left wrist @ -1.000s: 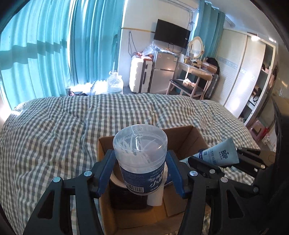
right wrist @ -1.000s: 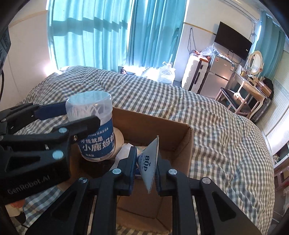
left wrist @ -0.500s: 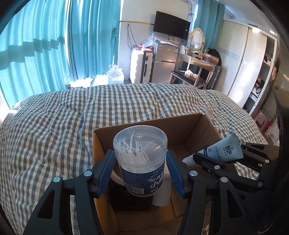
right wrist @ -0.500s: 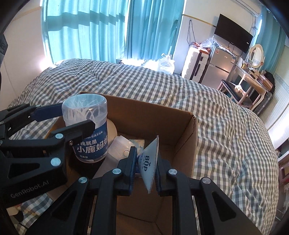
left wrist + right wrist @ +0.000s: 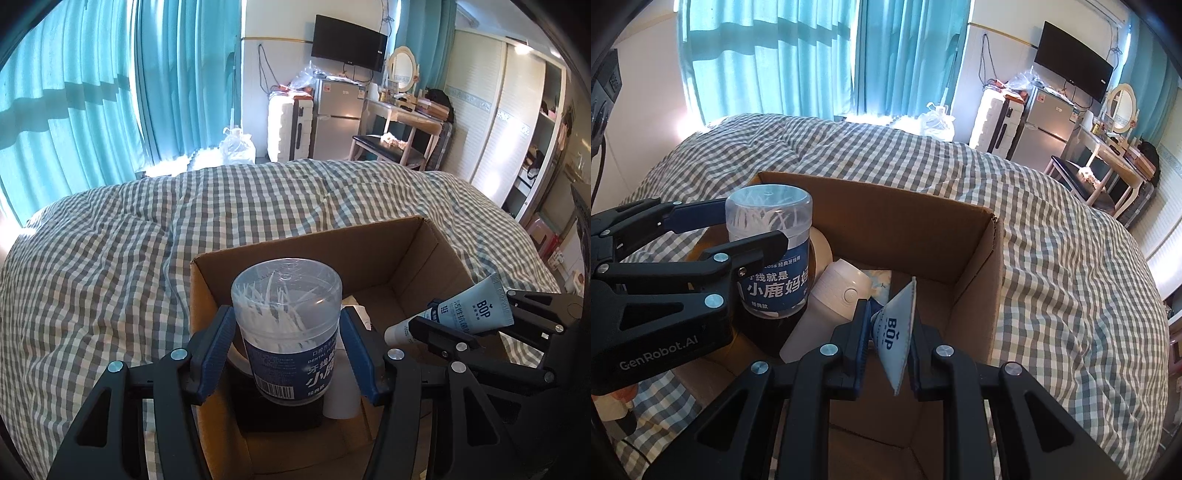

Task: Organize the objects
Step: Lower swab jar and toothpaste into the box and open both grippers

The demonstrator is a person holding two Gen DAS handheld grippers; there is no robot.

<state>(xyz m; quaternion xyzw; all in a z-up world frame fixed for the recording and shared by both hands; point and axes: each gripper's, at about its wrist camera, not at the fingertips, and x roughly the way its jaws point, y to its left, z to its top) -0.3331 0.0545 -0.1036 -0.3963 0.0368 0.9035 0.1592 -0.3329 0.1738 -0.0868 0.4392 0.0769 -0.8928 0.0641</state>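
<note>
Reading "BOP" tube; "GenRobot.AI" gripper.

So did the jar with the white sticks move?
Yes. The jar in the left tongs has sunk lower into the cardboard box, below its back rim.

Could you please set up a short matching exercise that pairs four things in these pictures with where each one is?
Things:
1. floss pick jar
2. BOP tube
3. white bottle
4. cardboard box

Places:
A. lying inside the box
B. between the right gripper's fingers
C. on the checked bedcover
D. between the left gripper's fingers

Pairs: 1-D, 2-B, 3-A, 4-C
</note>
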